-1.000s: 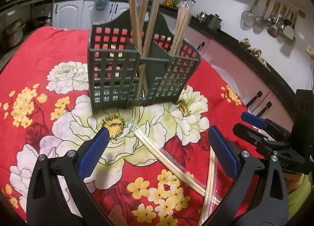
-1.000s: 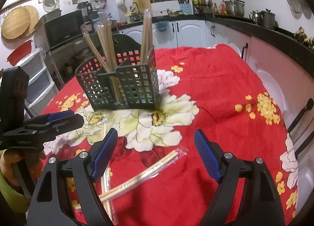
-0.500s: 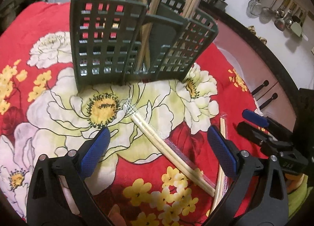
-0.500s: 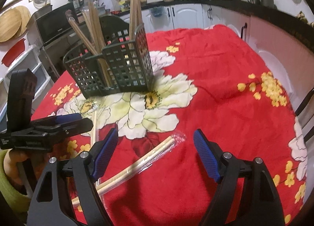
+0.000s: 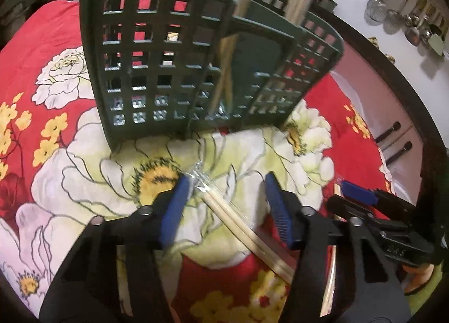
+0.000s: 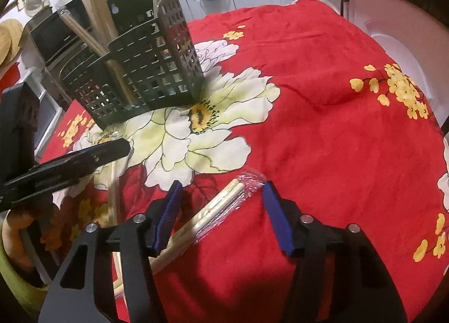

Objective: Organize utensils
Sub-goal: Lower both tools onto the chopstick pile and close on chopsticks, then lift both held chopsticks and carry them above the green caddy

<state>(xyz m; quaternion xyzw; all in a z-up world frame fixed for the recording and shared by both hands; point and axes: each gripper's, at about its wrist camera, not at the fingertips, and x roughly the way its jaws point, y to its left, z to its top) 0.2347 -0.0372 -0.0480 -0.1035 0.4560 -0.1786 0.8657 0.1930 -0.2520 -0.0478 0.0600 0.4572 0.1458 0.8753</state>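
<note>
Pickup step: both grippers, jaws just narrowing, half-wide, straddle wrapped chopsticks; next, clamp, lift toward caddy at 12 o'clock.

The left gripper is a black plastic two-finger tool with angular, cut-out arms, blue ribbed pads on the inner faces and round silver screws at the joints. The right gripper is built alike, with blue pads. A yellow-green sleeve covers one wrist.
</note>
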